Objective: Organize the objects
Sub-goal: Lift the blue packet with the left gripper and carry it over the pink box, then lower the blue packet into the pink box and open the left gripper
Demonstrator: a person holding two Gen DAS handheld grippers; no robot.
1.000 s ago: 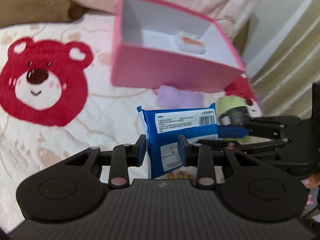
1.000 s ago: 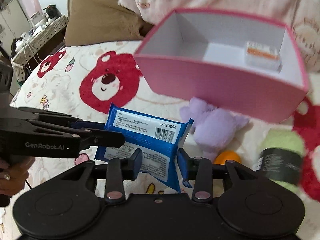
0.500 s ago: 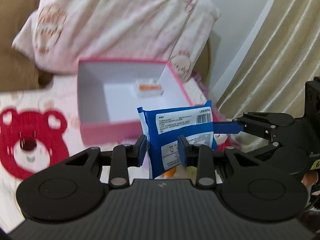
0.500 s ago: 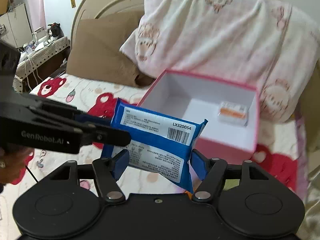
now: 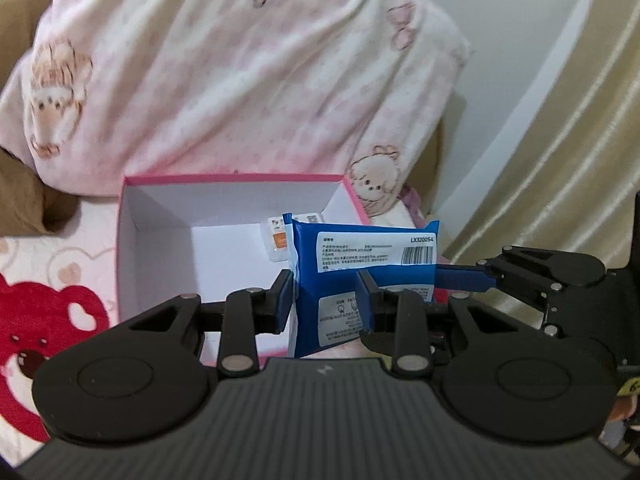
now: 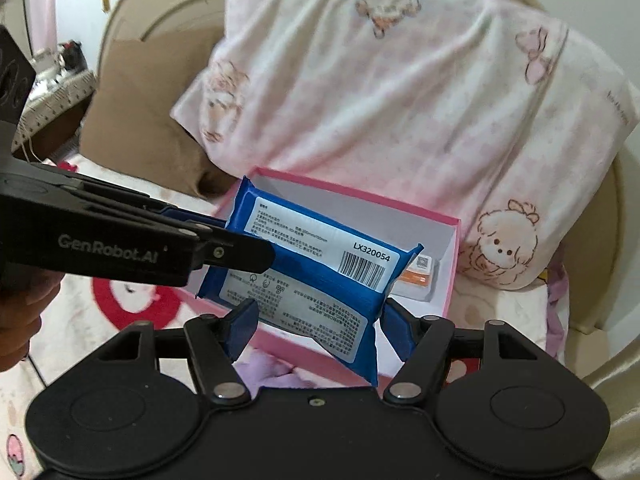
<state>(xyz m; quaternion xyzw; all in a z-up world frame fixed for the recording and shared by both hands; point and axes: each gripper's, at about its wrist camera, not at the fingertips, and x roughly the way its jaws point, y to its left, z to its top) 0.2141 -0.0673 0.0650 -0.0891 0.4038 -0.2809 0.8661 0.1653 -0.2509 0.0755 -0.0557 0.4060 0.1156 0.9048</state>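
A blue wipes packet [image 5: 372, 248] hangs in the air over the near wall of the open pink box [image 5: 232, 178]. My left gripper [image 5: 325, 300] is shut on the packet's lower end. In the right wrist view it comes in from the left [image 6: 248, 256] and clamps the packet [image 6: 320, 264]. My right gripper [image 6: 318, 328] stands open, its fingers wide on either side of the packet's end and not pressing on it. From the left wrist view it reaches in from the right [image 5: 448, 284]. A small white and orange carton [image 6: 420, 276] lies inside the box [image 6: 456, 264].
A pink and white pillow [image 6: 400, 100] leans behind the box, a brown pillow [image 6: 140, 120] to its left. The bedspread with a red bear [image 5: 48, 320] lies around it. A purple plush [image 6: 272, 368] sits just before the box. Cream curtains [image 5: 560, 160] hang at the right.
Both grippers rose and carried the packet from the bedspread up to the box. The right gripper's jaws spread wide off the packet; the left kept its grip.
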